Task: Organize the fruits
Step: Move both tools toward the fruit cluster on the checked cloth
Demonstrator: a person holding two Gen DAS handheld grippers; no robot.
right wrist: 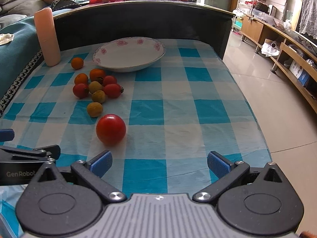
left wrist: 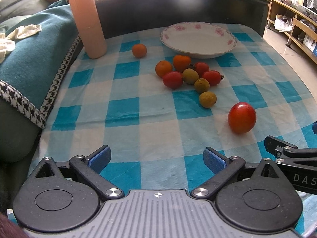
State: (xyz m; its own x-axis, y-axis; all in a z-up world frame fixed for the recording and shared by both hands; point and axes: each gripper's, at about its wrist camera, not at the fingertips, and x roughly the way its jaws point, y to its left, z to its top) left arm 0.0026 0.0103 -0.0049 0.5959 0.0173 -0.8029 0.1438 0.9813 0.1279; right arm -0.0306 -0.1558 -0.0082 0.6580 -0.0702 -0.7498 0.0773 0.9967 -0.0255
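Observation:
A white plate with pink flowers (left wrist: 198,37) (right wrist: 128,53) stands empty at the far side of the blue checked tablecloth. In front of it lies a cluster of small fruits (left wrist: 188,73) (right wrist: 97,85): red tomatoes, oranges and yellow-green ones. One orange (left wrist: 139,50) (right wrist: 77,63) lies apart to the left. A large red tomato (left wrist: 241,117) (right wrist: 111,130) lies nearest, alone. My left gripper (left wrist: 157,158) is open and empty, near the table's front edge, left of the large tomato. My right gripper (right wrist: 159,161) is open and empty, just right of and short of that tomato.
A tall pink ribbed cylinder (left wrist: 88,22) (right wrist: 47,37) stands upright at the far left corner. A teal blanket (left wrist: 35,55) on a sofa borders the table's left. A dark raised board (left wrist: 178,6) stands behind the table. Tiled floor (right wrist: 267,99) and wooden shelves lie to the right.

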